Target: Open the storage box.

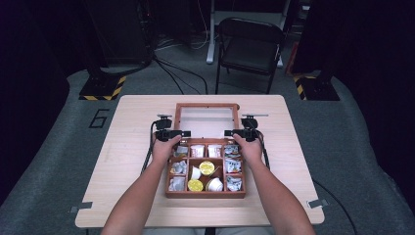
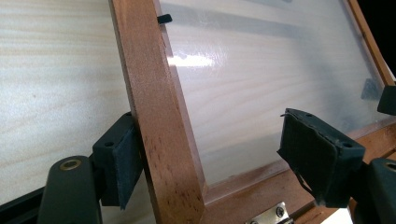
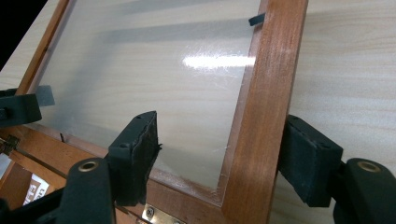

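Wooden compartment box (image 1: 205, 192) at centre of pale wood counter (image 1: 127, 161), lid (image 1: 207, 121) swung fully back and lying flat beyond the hinge line, clear pane up, counter grain visible through it. Compartments packed: foil sachets (image 1: 234, 183) down both side columns, small cups (image 1: 214, 184) and yellow-topped tubs (image 1: 206, 168) in the middle, labelled packets (image 1: 197, 150) along the rear row. Left tongs (image 1: 172, 133) set at lid's left frame rail near the hinge; seen closer, left tongs (image 2: 212, 163) straddling that rail (image 2: 156, 126), outer pad against the wood, inner pad standing well off over the pane — spread, nothing clamped. Right tongs (image 1: 242, 133) mirrored on the opposite side; closer, right tongs (image 3: 219, 161) bracketing the right rail (image 3: 261, 126), outer pad touching or just beside the wood, inner pad apart over the pane — likewise released, not yet biting. Brass hinge (image 2: 273, 215) visible at bottom edge by the corner. Symmetric placement reads as a two-point hold in preparation: a grip on each side rail would keep the wide lid from twisting on its hinges when lifted. Low position near the hinges gives poor leverage, though; sliding farther along the rails might help. Likely step in hand: closing pads on both rails, then swinging lid up and over the contents. Risk: a pad slipping onto the smooth pane.
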Tool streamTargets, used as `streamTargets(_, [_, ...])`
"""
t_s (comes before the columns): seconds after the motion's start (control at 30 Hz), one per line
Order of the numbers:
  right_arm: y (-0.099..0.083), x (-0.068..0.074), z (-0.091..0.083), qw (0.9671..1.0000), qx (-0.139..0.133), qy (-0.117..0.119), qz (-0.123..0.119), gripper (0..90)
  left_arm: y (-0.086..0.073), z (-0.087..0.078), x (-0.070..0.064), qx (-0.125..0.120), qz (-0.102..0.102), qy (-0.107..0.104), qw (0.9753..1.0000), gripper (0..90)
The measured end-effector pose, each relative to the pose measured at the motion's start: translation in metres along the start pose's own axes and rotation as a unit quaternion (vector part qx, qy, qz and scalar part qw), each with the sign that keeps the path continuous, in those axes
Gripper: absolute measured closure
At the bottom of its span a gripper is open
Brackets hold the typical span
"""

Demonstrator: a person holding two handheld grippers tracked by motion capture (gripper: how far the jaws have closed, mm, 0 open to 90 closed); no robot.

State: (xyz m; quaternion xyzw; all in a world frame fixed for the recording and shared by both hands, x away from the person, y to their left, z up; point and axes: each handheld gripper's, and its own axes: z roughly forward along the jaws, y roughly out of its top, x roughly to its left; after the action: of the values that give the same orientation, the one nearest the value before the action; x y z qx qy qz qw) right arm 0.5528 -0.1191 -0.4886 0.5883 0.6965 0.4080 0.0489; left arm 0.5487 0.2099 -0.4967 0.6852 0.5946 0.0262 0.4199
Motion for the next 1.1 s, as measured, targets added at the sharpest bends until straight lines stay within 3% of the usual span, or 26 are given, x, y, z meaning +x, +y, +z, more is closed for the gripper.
streamTargets(0.37, [-0.0003, -0.0012, 0.001, 0.9999, 0.011, 0.0, 0.012, 32.2, -0.0002, 0.0022, 0.0035, 0.009, -0.02, -0.006, 0.9997, 24.0])
streamTargets(1.1, [-0.0014, -0.0046, 0.0041, 0.9993, 0.02, 0.004, 0.03, 32.2, -0.0006, 0.0035, 0.0065, 0.021, -0.032, -0.009, 0.9992, 24.0])
